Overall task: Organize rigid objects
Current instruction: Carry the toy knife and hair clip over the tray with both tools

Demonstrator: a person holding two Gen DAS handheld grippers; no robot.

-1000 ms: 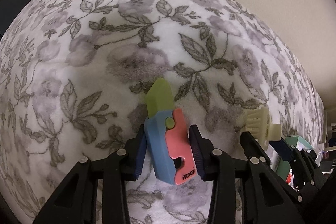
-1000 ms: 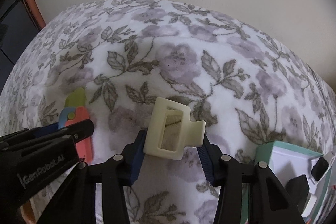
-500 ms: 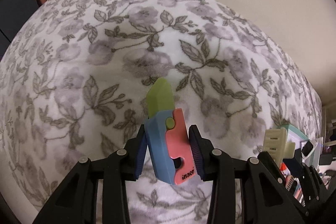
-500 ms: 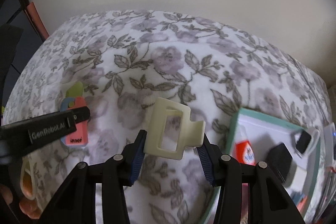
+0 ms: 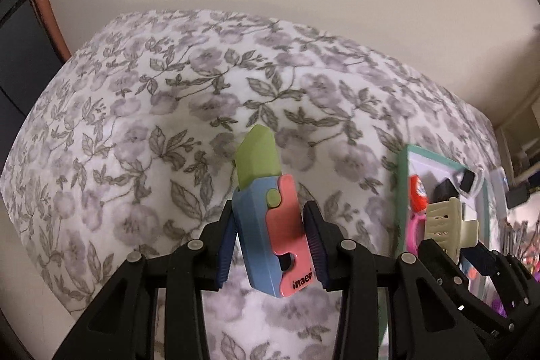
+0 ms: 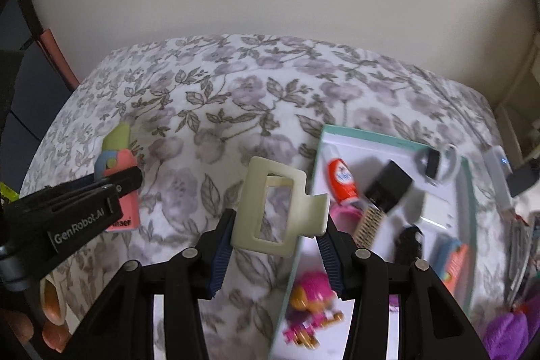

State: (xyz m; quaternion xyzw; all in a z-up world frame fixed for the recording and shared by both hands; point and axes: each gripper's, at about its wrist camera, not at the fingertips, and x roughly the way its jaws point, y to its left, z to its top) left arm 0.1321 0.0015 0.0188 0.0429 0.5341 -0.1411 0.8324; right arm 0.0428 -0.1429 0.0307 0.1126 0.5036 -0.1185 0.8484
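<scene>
On the bed, a big flowered blanket [image 5: 141, 130] covers almost everything, soft and puffy. At its right side lies a flat tray [image 6: 467, 191] with a green rim, and it already holds small things: a red and white tube [image 6: 341, 183], a black block [image 6: 388, 188], a little brush [image 6: 369, 223] and a pink doll [image 6: 308, 304]. Both tools are held up above the blanket, not touching it. The left gripper [image 5: 270, 242] is squeezed tight on a toy knife [image 5: 270, 225] that is blue and pink with a green tip, and the toy stands up between the two dark pads. The right gripper [image 6: 275, 230] is squeezed tight on a cream hair clip [image 6: 275, 208], which hangs right over the near left edge of the tray. I think the step now is to put the hair clip into the tray. To do it well, the right hand should move a bit more to the right so the clip is over a bare white spot, not over the doll or the brush. Then it should go low before letting go, so the hard clip does not bounce out or knock the other things. The left hand should wait off to the side with its toy, so the two tools do not bump.
</scene>
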